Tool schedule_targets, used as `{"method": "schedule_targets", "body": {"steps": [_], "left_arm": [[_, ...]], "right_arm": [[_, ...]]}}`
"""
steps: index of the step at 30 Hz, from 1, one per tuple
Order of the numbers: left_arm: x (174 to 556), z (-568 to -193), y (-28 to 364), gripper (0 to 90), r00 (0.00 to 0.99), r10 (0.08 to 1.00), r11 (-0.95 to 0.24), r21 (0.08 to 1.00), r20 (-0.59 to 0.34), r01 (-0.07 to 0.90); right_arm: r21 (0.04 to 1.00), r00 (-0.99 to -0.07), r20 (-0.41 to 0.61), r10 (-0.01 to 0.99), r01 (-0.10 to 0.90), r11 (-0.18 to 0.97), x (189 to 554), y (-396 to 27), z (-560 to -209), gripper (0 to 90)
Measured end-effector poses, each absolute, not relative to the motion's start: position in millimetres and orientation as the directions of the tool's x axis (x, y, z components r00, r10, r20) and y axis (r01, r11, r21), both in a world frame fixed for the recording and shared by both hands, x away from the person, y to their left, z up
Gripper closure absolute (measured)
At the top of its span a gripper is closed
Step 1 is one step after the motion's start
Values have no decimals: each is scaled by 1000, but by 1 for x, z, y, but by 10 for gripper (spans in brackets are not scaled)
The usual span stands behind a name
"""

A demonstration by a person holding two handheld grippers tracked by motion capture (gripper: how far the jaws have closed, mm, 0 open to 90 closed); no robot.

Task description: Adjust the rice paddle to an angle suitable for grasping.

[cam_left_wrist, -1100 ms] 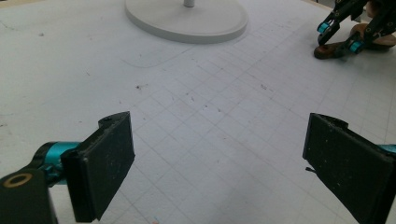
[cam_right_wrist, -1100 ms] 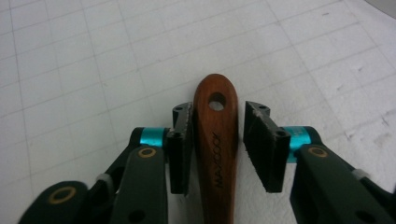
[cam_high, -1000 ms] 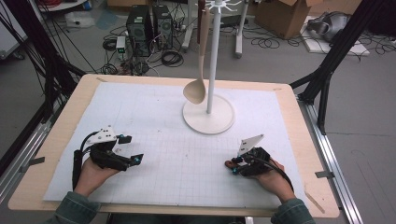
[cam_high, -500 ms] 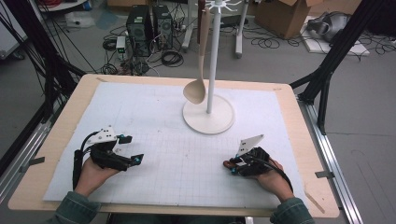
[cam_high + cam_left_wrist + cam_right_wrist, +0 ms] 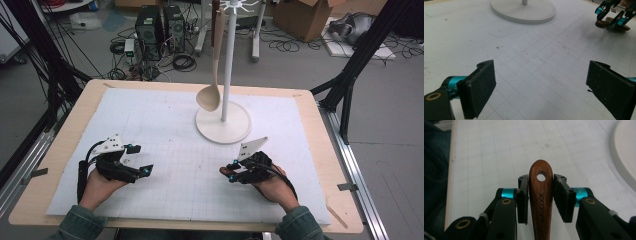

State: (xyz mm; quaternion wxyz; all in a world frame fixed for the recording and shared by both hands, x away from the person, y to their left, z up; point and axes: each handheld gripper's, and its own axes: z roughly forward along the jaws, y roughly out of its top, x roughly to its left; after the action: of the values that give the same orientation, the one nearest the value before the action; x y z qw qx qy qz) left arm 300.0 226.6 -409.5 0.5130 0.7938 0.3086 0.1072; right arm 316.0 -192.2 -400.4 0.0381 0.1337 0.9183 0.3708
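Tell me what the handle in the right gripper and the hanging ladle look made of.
Handle: likely wood, reddish-brown with visible grain, smooth satin sheen, a hanging hole and stamped lettering. Hanging ladle: uniform matte beige with no grain visible; probably plastic or silicone, though pale wood is possible.

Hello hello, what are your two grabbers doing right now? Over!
Right gripper shut on wooden utensil handle. Left gripper open, empty, over the mat. Rack with hanging ladle ahead; path clear.
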Motion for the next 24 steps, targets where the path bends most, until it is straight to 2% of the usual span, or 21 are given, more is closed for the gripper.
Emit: {"method": "schedule_targets", "body": {"steps": [12,24], "left_arm": [[300,-410,226,94,790,596,-287,881,-143,376],[301,-410,226,94,791,594,-287,881,-144,376]], "right_arm": [[714,-976,70,206,193,673,328,-136,-401,665],[704,-972,89,218,216,676,338,-112,-413,665]]}}
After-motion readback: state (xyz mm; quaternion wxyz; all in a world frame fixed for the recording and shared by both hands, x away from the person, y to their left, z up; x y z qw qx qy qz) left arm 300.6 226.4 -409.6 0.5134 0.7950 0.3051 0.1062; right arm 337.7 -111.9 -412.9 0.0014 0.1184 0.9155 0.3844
